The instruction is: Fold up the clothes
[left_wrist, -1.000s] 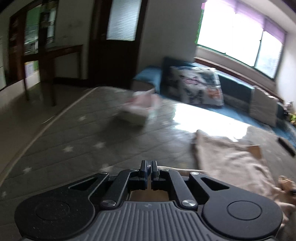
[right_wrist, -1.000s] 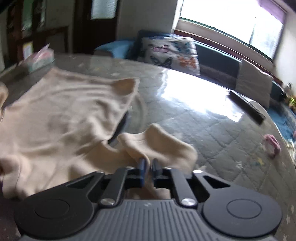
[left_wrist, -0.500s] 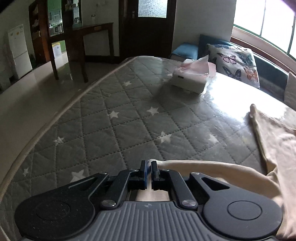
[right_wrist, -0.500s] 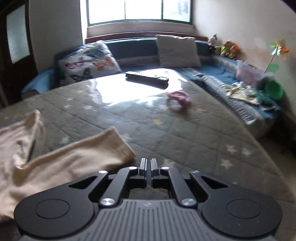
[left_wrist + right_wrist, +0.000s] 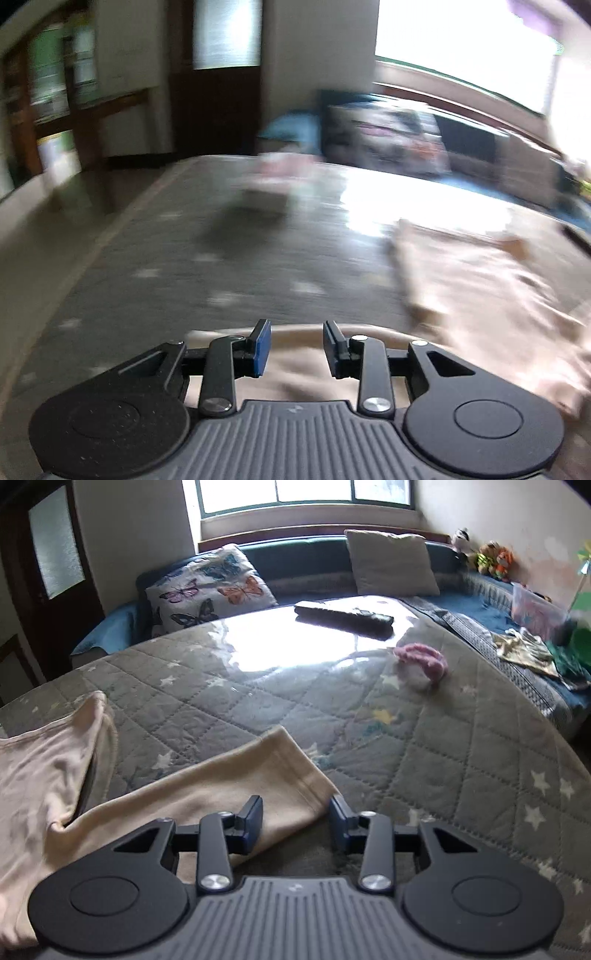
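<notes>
Left wrist view (blurred): left gripper (image 5: 297,347) with jaws parted, having just been opening. A beige sleeve (image 5: 299,360) of the beige garment (image 5: 480,295) lies flat beneath and between the jaws; the blue pads stand clear of the cloth and grip nothing. The body of the garment spreads to the right on the worktop (image 5: 177,266), a surface with a grey quilted star-patterned cover under a glossy sheet. Beyond it, a pale tissue box (image 5: 273,177) sits near the far edge, too smeared to tell more.

Right wrist view (sharp): right gripper (image 5: 295,821) with jaws likewise parted, having just been opening. The cuffed end of the other sleeve (image 5: 221,790) lies on the worktop (image 5: 424,757), reaching in from the left so that its corner falls between the jaws; the pads do not press on it. The garment's body (image 5: 40,771) lies at far left. Farther off rest a pink scrunchie (image 5: 423,659) and a dark remote control (image 5: 343,616), both well apart from the garment. A butterfly-print cushion (image 5: 210,590) leans on the bench behind.
</notes>
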`<state>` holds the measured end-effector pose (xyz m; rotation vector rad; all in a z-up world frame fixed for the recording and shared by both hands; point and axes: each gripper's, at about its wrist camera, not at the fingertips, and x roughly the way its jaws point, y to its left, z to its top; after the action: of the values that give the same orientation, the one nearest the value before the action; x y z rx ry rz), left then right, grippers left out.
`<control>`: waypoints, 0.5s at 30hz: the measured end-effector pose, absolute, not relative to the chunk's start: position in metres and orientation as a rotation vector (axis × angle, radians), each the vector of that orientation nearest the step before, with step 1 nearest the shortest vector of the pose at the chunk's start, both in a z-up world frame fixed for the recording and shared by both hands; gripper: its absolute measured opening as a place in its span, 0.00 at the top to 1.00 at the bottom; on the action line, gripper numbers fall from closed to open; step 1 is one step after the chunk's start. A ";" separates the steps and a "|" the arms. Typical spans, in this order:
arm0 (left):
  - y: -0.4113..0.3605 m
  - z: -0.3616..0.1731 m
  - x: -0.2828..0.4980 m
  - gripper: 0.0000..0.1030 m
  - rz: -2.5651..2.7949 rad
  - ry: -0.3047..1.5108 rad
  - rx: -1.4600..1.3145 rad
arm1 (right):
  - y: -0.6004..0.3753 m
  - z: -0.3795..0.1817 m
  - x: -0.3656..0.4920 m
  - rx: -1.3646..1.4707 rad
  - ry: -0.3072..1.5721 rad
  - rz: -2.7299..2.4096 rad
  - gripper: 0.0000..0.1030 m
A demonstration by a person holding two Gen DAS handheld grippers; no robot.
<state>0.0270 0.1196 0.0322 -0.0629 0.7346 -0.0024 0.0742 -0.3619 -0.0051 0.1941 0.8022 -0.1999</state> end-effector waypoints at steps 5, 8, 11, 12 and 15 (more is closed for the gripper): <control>0.044 0.023 0.026 0.67 -0.317 0.769 -0.029 | -0.367 -0.008 0.070 0.236 0.778 -0.210 0.96; 0.003 0.017 0.023 0.67 -0.477 0.792 0.005 | -0.369 -0.007 0.065 0.227 0.765 -0.230 0.96; -0.034 0.009 0.014 0.67 -0.597 0.805 0.085 | -0.372 -0.005 0.059 0.213 0.761 -0.249 0.96; -0.043 0.006 0.010 0.67 -0.625 0.805 0.117 | -0.373 -0.004 0.056 0.206 0.760 -0.256 0.96; -0.063 -0.001 0.001 0.67 -0.688 0.805 0.191 | -0.375 -0.001 0.048 0.177 0.757 -0.273 0.96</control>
<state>0.0013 -0.0632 -0.0007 0.1908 0.8053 -0.6882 0.0482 -0.3750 -0.0009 0.1775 0.7568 -0.2731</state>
